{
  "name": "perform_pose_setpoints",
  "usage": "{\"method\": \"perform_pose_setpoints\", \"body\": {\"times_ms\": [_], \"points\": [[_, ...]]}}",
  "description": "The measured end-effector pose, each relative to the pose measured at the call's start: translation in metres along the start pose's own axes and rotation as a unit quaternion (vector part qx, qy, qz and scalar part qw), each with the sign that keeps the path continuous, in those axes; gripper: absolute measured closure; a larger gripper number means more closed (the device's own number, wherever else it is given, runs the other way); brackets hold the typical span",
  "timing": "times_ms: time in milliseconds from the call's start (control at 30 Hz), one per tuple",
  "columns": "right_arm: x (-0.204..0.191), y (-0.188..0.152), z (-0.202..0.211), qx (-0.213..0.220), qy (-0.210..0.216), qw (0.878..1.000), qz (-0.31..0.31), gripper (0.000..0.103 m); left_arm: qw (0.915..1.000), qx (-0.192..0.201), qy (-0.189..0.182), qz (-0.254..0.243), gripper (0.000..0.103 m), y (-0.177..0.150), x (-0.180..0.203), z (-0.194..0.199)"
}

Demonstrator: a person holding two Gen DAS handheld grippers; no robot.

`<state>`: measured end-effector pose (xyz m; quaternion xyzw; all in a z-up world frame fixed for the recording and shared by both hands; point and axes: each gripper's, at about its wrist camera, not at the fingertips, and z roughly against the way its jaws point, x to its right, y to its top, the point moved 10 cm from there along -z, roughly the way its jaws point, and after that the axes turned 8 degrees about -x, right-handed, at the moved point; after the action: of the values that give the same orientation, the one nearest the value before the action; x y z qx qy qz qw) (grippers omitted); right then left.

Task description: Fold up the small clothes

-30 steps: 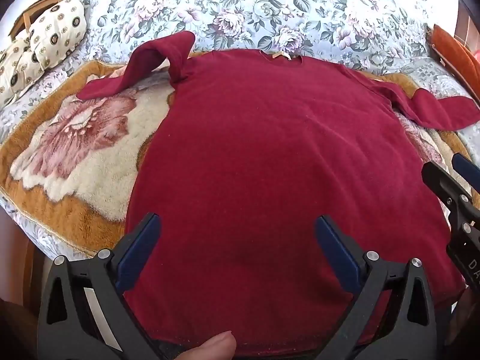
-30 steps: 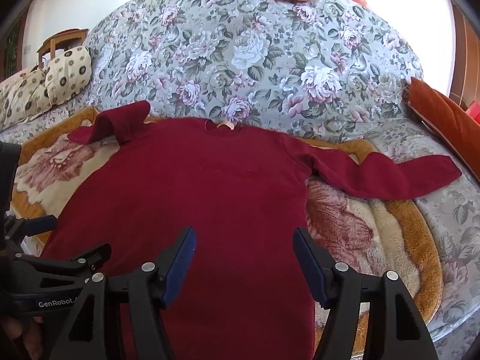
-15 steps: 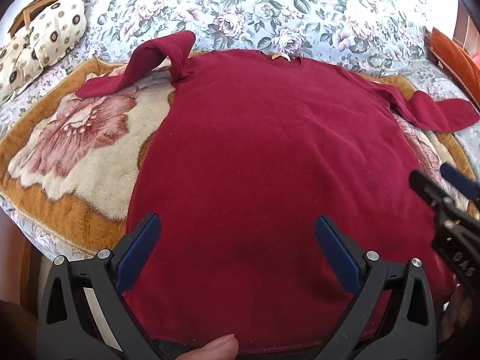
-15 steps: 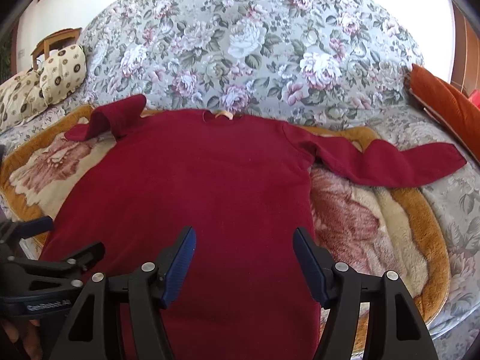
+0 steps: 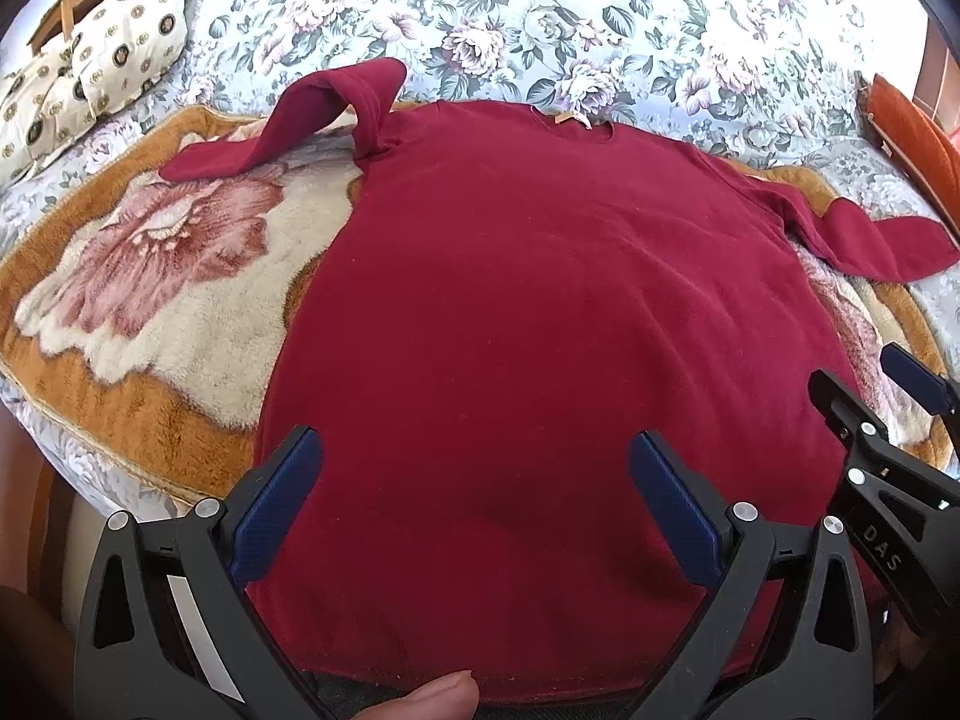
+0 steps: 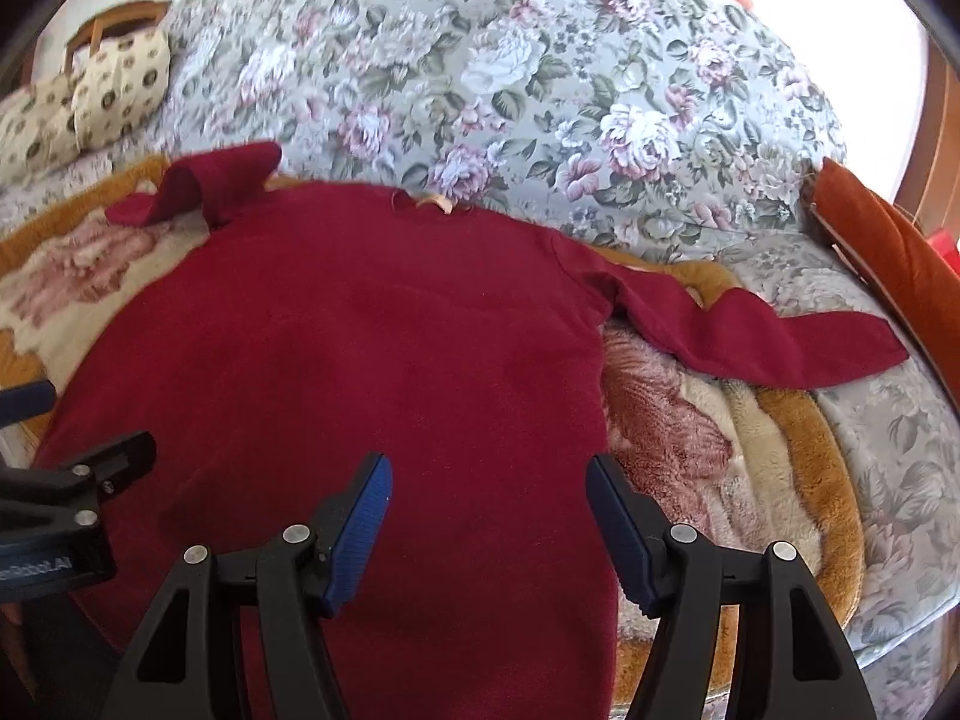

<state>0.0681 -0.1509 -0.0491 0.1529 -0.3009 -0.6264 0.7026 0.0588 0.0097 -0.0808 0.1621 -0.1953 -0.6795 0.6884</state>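
Since earlier, our right tongs point(image 6: 489, 531) edge rightward; both tongs, left point(image 5: 474, 516) included, spread wide, empty. Sweater point(image 5: 540, 312) flat on blanket point(image 5: 150, 276), collar-to-hem axis straight ahead, hem nearest.

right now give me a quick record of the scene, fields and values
garment: red sweater, spread flat, neck away from the cameras
left sleeve: bent over near the shoulder
right sleeve: stretched out sideways
under it: fleece blanket on a floral sofa
left gripper: open, above the hem
right gripper: open, holding nothing
folds made: none visible
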Motion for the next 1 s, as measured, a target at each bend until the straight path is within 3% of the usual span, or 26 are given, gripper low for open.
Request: {"method": "perform_pose_setpoints", "body": {"times_ms": [233, 1000], "points": [[-0.0037, -0.0012, -0.0084, -0.021, -0.007, 1.0, 0.012, 0.038, 0.9997, -0.012, -0.018, 0.013, 0.0, -0.0015, -0.0011, -0.0046], [-0.0032, -0.0044, -0.0106, -0.026, -0.007, 1.0, 0.017, 0.038, 0.9997, -0.018, -0.017, 0.007, 0.0, -0.0031, 0.0009, -0.0089]]}}
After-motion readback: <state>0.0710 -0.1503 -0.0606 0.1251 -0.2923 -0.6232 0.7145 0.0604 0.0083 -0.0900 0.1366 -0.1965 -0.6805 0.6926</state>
